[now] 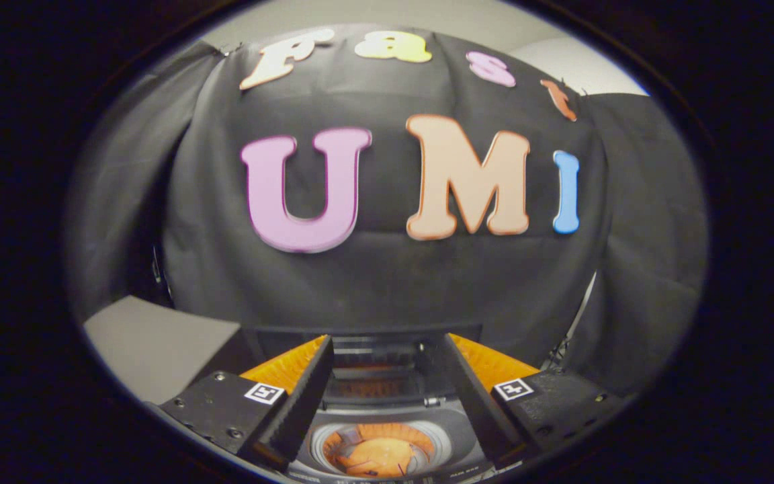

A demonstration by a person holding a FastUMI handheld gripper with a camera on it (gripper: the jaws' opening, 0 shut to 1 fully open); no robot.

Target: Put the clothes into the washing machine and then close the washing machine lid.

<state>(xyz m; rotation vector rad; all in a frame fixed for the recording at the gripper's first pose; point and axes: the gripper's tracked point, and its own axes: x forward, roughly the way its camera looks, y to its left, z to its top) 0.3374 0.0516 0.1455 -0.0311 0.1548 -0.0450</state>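
A small top-loading washing machine (457, 430) sits low between my fingers and just below them. Its round drum opening shows an orange garment (380, 458) lying inside. The lid (373, 384) stands raised at the back of the machine, just ahead of the fingertips, with an orange glint on its dark pane. My gripper (385, 343) is open, held above the machine, with nothing between its fingers.
A pale grey table top (152, 343) extends to the left of the machine. The booth's black cloth wall (387, 282) hangs close behind the machine. Pale room wall shows above it.
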